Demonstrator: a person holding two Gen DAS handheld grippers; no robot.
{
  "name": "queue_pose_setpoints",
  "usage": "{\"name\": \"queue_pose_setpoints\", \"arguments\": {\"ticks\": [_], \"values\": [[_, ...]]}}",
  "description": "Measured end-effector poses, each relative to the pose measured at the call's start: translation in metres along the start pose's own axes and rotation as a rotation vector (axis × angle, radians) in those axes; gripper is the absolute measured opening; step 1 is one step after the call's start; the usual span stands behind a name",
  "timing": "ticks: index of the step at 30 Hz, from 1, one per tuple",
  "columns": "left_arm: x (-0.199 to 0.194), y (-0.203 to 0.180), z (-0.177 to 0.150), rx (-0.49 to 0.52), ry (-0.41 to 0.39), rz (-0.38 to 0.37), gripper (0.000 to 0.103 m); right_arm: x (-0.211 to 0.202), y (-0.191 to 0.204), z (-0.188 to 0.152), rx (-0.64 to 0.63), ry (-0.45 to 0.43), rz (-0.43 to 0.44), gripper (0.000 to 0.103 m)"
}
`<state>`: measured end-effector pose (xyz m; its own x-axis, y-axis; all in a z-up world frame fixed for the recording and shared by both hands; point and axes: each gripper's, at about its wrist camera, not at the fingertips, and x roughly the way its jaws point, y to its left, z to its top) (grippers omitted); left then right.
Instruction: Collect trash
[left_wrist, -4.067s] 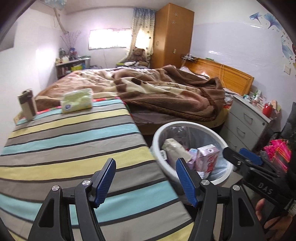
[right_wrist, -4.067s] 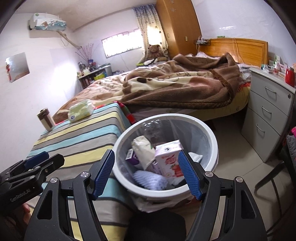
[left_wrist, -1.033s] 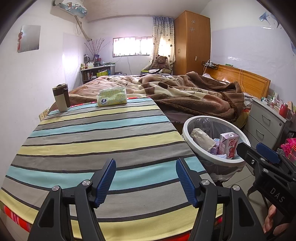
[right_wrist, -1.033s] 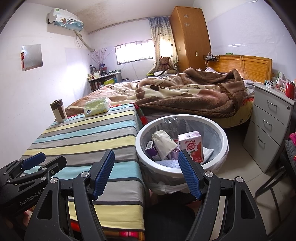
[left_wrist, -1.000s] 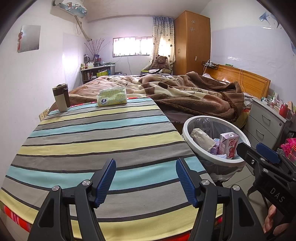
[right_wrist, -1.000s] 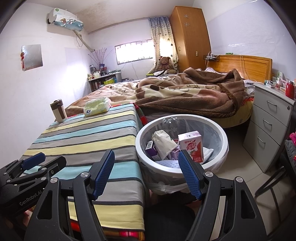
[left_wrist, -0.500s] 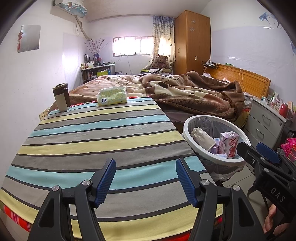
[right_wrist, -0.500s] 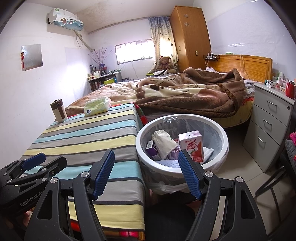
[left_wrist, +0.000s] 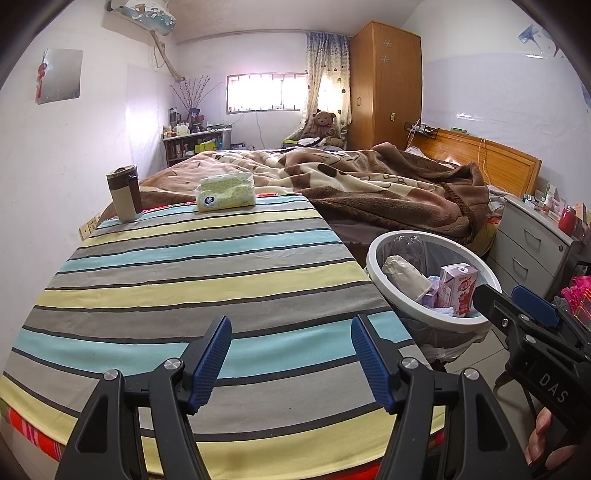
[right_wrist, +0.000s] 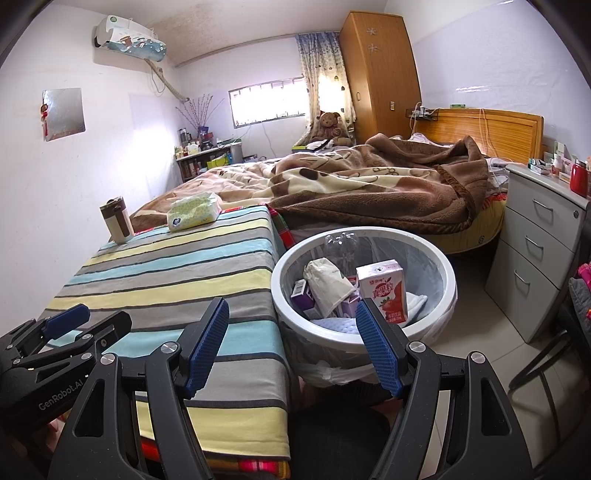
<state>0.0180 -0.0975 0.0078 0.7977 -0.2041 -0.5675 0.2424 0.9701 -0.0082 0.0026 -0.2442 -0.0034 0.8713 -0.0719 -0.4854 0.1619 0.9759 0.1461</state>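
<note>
A white round trash bin stands on the floor by the striped table's right edge; it also shows in the left wrist view. In it lie a pink milk carton, a crumpled paper bag, a purple box and a clear bottle. My left gripper is open and empty above the table's near edge. My right gripper is open and empty, in front of the bin.
On the striped tablecloth, a brown-and-cream tumbler and a tissue pack stand at the far end. Behind is a bed with a brown blanket. A grey drawer unit stands right of the bin.
Both grippers have pulled back and risen from the bin since four seconds ago. Over the last second the views barely shift. Both stay open.
</note>
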Motion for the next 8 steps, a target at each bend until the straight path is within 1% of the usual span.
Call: {"name": "queue_pose_setpoints", "arguments": {"ticks": [8], "values": [[-0.0006,-0.0001,-0.0006,-0.001,0.002,-0.001,0.067,-0.0001,-0.0006,-0.0006,0.002,0.002,-0.001,0.073]]}}
